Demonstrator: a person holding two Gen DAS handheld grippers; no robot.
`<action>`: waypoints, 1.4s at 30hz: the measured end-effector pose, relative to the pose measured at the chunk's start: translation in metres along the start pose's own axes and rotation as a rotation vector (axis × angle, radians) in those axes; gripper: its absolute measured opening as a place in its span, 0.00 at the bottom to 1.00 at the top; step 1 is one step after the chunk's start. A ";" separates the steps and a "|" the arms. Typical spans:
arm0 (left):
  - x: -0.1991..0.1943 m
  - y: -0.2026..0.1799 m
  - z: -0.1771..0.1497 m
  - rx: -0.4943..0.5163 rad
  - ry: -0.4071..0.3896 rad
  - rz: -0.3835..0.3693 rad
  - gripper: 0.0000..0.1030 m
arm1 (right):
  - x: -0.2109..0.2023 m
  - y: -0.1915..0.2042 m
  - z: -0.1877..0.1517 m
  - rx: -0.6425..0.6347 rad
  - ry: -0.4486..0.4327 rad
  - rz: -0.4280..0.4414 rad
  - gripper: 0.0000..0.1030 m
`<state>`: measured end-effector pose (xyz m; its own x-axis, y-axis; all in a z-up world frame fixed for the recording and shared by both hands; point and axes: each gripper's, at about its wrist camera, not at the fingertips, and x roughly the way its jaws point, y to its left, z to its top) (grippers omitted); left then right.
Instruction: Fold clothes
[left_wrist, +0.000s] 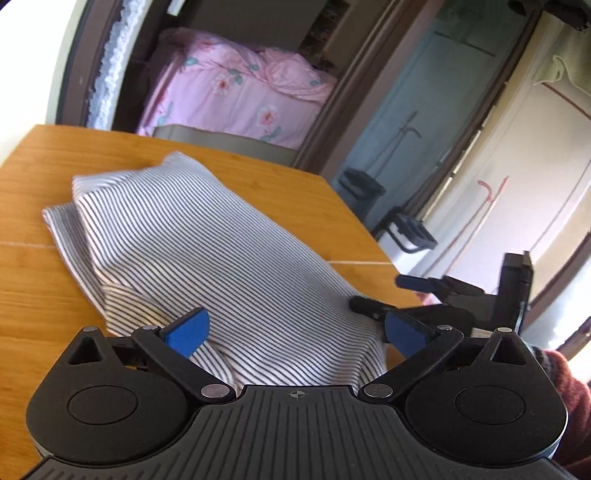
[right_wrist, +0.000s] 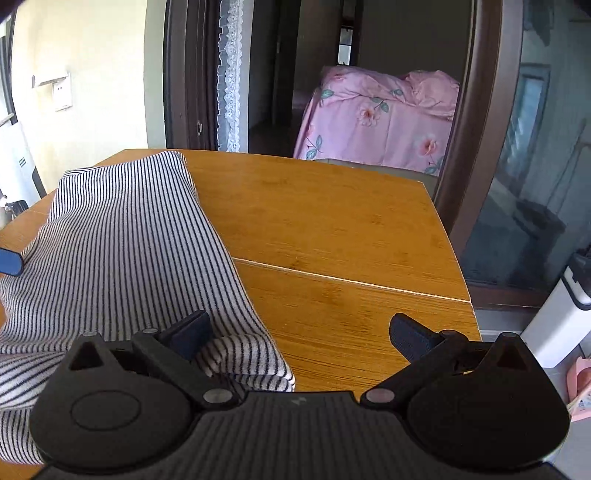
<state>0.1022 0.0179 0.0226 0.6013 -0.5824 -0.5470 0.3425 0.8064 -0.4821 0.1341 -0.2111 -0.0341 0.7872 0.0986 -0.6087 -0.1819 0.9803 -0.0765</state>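
A black-and-white striped garment (left_wrist: 207, 251) lies folded on the wooden table (left_wrist: 44, 295). My left gripper (left_wrist: 297, 332) is open, its blue pads (left_wrist: 190, 332) spread wide over the garment's near edge. The right gripper shows in the left wrist view (left_wrist: 391, 295) at the garment's right edge. In the right wrist view the garment (right_wrist: 122, 258) covers the table's left part. My right gripper (right_wrist: 301, 334) is open above the garment's near right corner, left finger (right_wrist: 190, 332) over cloth, right finger over bare wood. A blue pad of the left gripper (right_wrist: 11, 261) shows at the far left.
The table (right_wrist: 351, 229) has a seam across its middle and ends close on the right. Behind it is a doorway with a pink floral bed cover (right_wrist: 380, 118). A white appliance (right_wrist: 561, 321) stands right of the table.
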 end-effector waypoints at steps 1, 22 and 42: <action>0.006 -0.001 -0.002 0.004 0.014 0.003 1.00 | -0.003 0.002 -0.001 -0.009 -0.008 -0.010 1.00; 0.038 0.034 0.016 0.031 -0.019 0.083 1.00 | -0.029 0.017 -0.026 0.144 0.052 0.178 1.00; -0.023 0.014 -0.034 0.314 0.014 0.329 1.00 | -0.067 0.082 0.006 -0.167 -0.139 0.202 0.84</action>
<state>0.0684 0.0392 0.0046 0.7058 -0.2900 -0.6464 0.3388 0.9395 -0.0515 0.0700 -0.1359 0.0047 0.7965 0.3228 -0.5113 -0.4286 0.8979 -0.1008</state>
